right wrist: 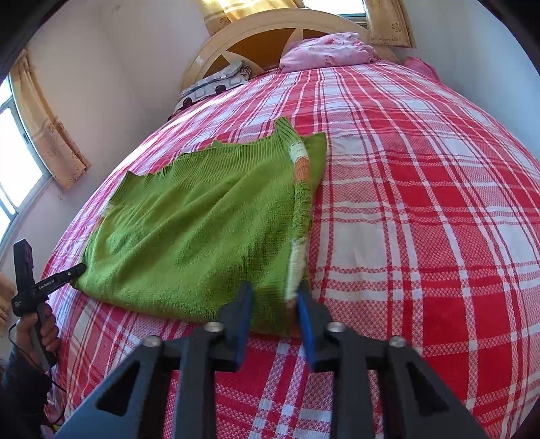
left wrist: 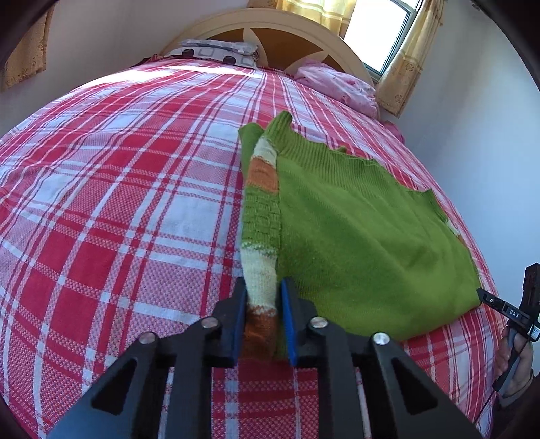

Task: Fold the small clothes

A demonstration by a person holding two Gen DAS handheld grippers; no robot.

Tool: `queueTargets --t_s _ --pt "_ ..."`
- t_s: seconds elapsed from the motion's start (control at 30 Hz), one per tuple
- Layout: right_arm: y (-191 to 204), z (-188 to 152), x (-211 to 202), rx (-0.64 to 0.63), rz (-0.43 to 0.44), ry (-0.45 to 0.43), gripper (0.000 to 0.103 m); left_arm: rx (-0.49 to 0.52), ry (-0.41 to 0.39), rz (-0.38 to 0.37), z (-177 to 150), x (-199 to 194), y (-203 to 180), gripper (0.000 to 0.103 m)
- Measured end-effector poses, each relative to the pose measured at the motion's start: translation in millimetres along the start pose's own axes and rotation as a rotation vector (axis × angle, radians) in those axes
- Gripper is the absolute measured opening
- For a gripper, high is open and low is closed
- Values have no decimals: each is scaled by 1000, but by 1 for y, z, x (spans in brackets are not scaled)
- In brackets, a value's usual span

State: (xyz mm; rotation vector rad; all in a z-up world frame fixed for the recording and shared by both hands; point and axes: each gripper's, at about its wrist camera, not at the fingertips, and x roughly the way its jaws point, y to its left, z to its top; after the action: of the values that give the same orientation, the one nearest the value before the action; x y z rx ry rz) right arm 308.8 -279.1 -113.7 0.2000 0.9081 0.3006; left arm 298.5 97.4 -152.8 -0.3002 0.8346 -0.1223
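A green knitted sweater (left wrist: 354, 236) lies flat on the plaid bed, with a sleeve striped in cream, orange and green (left wrist: 261, 209) folded along its left edge. My left gripper (left wrist: 262, 287) is shut on the near end of that sleeve at the sweater's near left corner. In the right wrist view the sweater (right wrist: 202, 236) has a striped sleeve (right wrist: 300, 202) along its right edge, and my right gripper (right wrist: 273, 290) is shut on the near right corner there. Each view also catches the other gripper at the opposite near corner: the right gripper (left wrist: 482, 297) and the left gripper (right wrist: 79, 270).
The red and white plaid bedspread (left wrist: 118, 202) covers the whole bed. A patterned pillow (left wrist: 216, 54) and a pink bundle (left wrist: 341, 87) lie by the curved headboard (right wrist: 270, 30). Curtained windows and walls surround the bed. A person's hand (right wrist: 37, 334) holds the left gripper's handle.
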Motion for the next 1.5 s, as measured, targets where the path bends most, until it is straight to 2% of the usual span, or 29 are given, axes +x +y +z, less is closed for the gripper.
queueTargets --t_s 0.07,0.17,0.27,0.4,0.47,0.57,0.63,0.67,0.7,0.73,0.77,0.8,0.87,0.97,1.0,1.07,1.2,1.33,1.4,1.5 --pt "1 0 -8 -4 -6 -27 6 11 -23 12 0 -7 -2 9" --pt "11 -3 -30 -48 -20 -80 6 21 -84 14 0 -28 -8 8" --pt "12 -10 -35 -61 -24 -65 6 52 -120 13 -4 -43 -12 8" --pt "-1 -21 -15 -36 -34 -7 6 39 -62 21 -18 -30 -3 8" --pt "-6 -23 -11 -15 -21 -8 6 9 -21 25 -21 -18 4 8" --pt "-2 -21 -12 -41 -36 -4 6 -1 -23 20 -21 -17 5 9" --pt "1 -20 -17 -52 -66 -12 9 9 -14 39 -20 -16 3 16" --pt "3 -19 -22 -55 -100 -23 19 2 -9 45 -20 -17 4 16" --pt "5 -18 -29 -64 -138 -48 40 -7 -9 43 -21 -20 5 20" --pt "9 -16 -37 -74 -159 -81 50 -8 -15 66 -20 -24 6 25" --pt "13 -13 -45 -86 -166 -116 57 0 -34 99 -19 -28 6 40" --pt "22 -9 -50 -108 -159 -140 57 7 -66 131 -18 -34 7 54" --pt "39 1 -49 -152 -126 -142 57 25 -132 171 -10 -43 6 59" --pt "67 20 -29 -210 -36 -125 57 52 -147 180 9 -37 1 60" --pt "72 27 -16 -218 -17 -104 57 64 -145 182 15 -31 -2 66" --pt "74 37 11 -206 -36 -62 57 97 -117 210 23 -15 -11 68" --pt "48 31 56 -152 -157 83 56 167 -69 286 25 15 -22 68" --pt "44 16 48 -204 -167 80 56 204 -69 288 17 20 -26 72" --pt "50 18 41 -218 -196 69 56 211 -78 291 15 20 -27 82" --pt "67 33 31 -235 -136 -1 57 211 -76 270 13 20 -26 83"
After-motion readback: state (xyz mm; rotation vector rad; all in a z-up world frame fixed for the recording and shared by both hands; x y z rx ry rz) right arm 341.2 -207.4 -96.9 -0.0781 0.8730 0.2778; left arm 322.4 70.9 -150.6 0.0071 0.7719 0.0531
